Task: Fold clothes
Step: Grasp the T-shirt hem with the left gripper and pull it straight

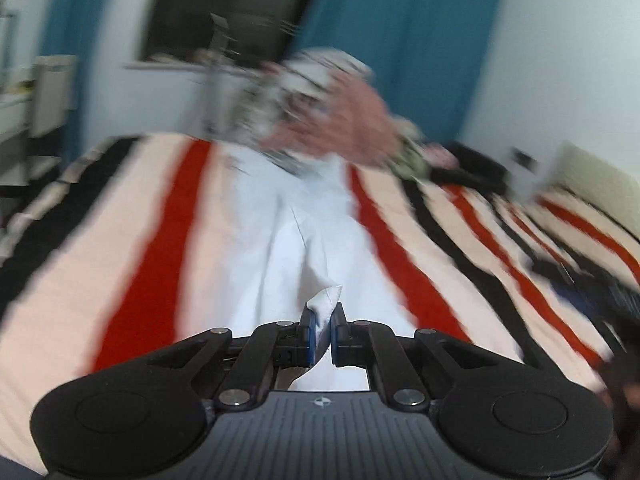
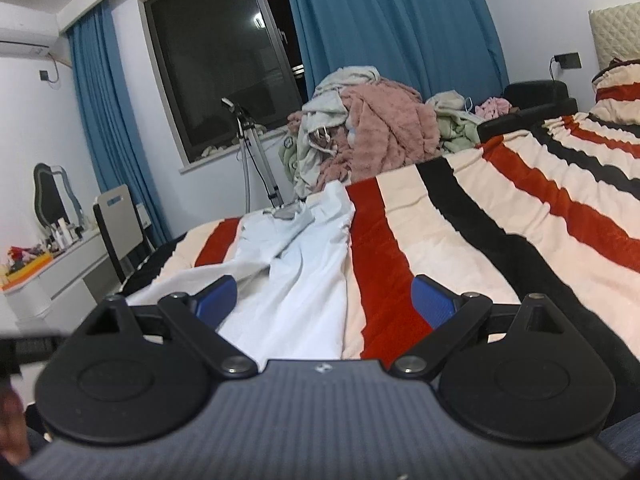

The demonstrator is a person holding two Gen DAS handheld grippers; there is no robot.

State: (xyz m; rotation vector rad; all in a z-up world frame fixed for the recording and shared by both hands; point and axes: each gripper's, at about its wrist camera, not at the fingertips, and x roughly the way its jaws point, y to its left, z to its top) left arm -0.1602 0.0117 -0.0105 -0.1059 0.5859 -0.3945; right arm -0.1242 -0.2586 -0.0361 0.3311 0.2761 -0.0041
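White trousers (image 1: 296, 216) lie lengthwise on a bed with a red, black and cream striped blanket (image 1: 152, 240). My left gripper (image 1: 323, 322) is shut on a hem corner of the white trousers, which sticks up between its blue pads; this view is blurred by motion. In the right wrist view the same white trousers (image 2: 296, 264) stretch away from me on the striped blanket (image 2: 460, 232). My right gripper (image 2: 324, 294) is open above the near end of the trousers, nothing between its blue fingers (image 2: 434, 300).
A heap of unfolded clothes (image 2: 360, 128), pink and pale green, sits at the bed's far end below a dark window with blue curtains (image 2: 384, 20). A tripod (image 2: 252, 148), a chair (image 2: 120, 224) and a white dresser (image 2: 48, 276) stand left of the bed.
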